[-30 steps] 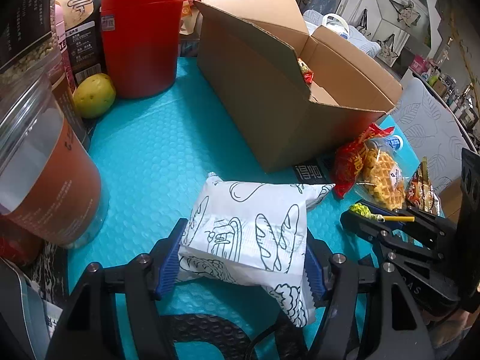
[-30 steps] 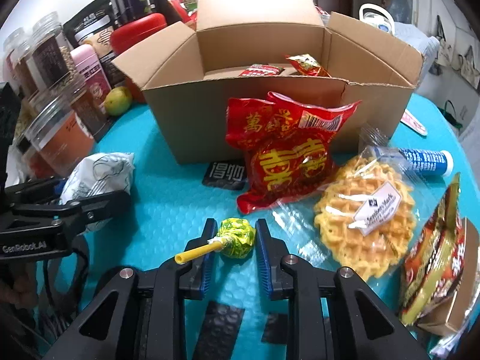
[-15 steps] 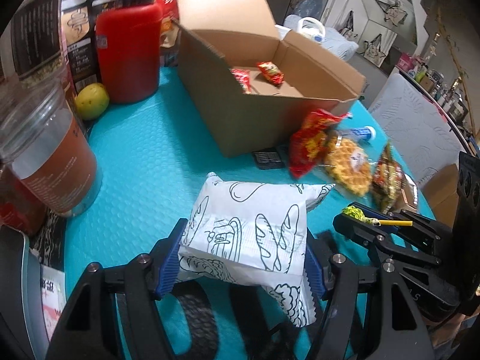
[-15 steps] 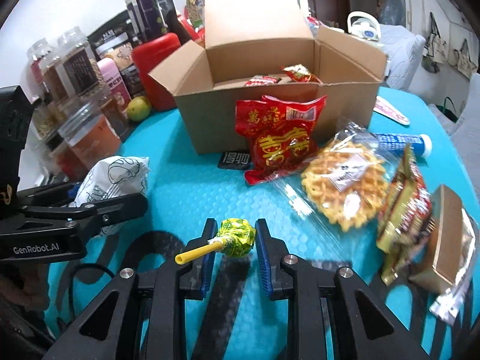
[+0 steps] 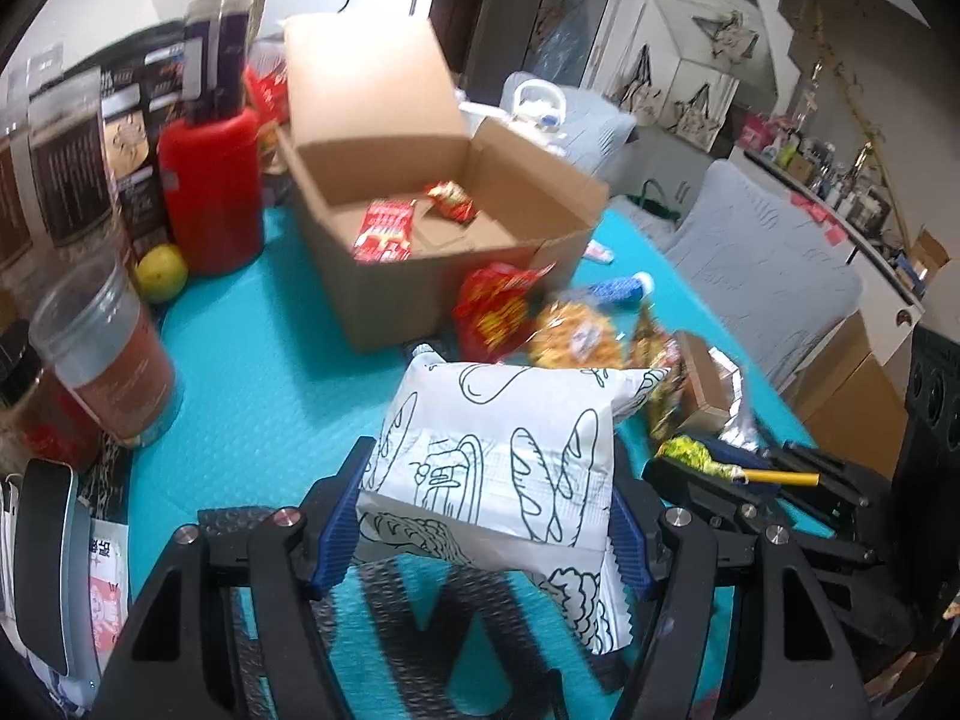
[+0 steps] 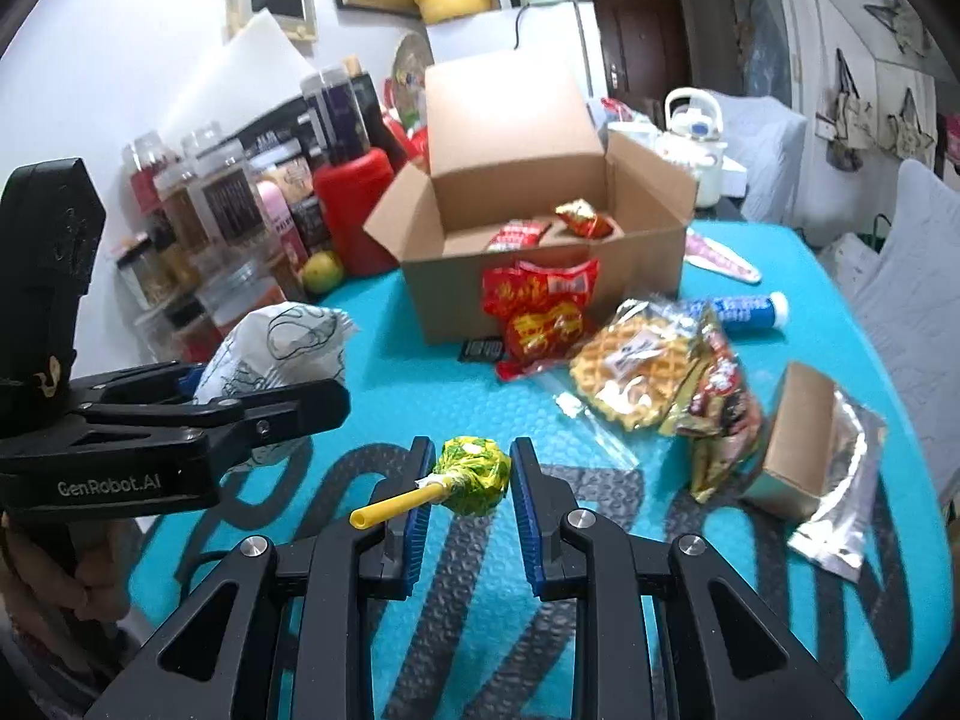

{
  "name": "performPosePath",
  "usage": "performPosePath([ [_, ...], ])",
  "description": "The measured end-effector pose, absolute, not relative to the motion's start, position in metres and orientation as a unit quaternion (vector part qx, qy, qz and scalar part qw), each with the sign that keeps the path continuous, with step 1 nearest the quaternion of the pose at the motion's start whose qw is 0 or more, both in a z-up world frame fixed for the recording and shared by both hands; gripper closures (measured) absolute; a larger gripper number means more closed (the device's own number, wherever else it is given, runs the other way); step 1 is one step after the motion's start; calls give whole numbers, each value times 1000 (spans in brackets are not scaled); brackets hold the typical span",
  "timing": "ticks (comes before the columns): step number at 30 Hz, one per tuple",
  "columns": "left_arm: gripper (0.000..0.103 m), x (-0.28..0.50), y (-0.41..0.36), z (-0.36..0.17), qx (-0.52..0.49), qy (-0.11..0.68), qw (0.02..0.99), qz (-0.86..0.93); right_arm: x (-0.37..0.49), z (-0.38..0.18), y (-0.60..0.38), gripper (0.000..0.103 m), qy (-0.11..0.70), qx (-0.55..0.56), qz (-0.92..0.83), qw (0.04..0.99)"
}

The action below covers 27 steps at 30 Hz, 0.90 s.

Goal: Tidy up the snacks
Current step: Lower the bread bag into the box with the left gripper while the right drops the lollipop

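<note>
Since the earlier frames both hand-held grippers have risen with their loads, so that the cardboard box's floor, hidden a second ago in the left wrist view, now shows.

The desk (image 6: 384,354), covered in a turquoise bubble-textured mat with dark lettering, carries everything. The open cardboard box (image 5: 390,294) stands at its far side, flaps up, with two red snack packets (image 5: 384,231) lying on its bottom. Left of the box stand a red canister (image 5: 210,192), a yellow-green fruit (image 5: 159,264) and a row of jars and dark packages.

The left hand-held gripper (image 5: 489,516) is clamped on a white bread bag (image 5: 498,456) printed with black line drawings of loaves; its blue pads press the bag's two sides and the bag hangs clear of the mat.

In front of the box lie a red snack bag (image 6: 540,315) leaning against its wall, a wrapped waffle (image 6: 636,366), a brown-and-yellow snack pack (image 6: 714,402), a small brown carton with silver foil (image 6: 798,444) and a blue tube (image 6: 744,309).

The right hand-held gripper (image 6: 471,477) is closed on a lollipop (image 6: 474,474) in a green-yellow wrapper, its yellow stick pointing left and toward the camera, above the mat.
</note>
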State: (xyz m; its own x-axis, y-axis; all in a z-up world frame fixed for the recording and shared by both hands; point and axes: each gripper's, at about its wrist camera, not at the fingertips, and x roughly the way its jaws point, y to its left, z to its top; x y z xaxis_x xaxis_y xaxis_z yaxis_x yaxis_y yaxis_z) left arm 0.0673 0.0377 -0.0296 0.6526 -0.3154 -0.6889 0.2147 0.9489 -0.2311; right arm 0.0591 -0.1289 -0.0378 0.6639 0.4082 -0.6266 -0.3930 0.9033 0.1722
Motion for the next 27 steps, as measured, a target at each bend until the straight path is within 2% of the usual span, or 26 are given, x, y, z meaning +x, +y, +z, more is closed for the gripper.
performPosePath([
  [10, 35, 78, 20, 11, -54, 349, 921, -166, 64, 0, -140, 78, 304, 12, 225, 926],
  [27, 35, 160, 20, 70, -60, 264, 948, -167, 151, 71, -130, 78, 228, -22, 239, 944],
])
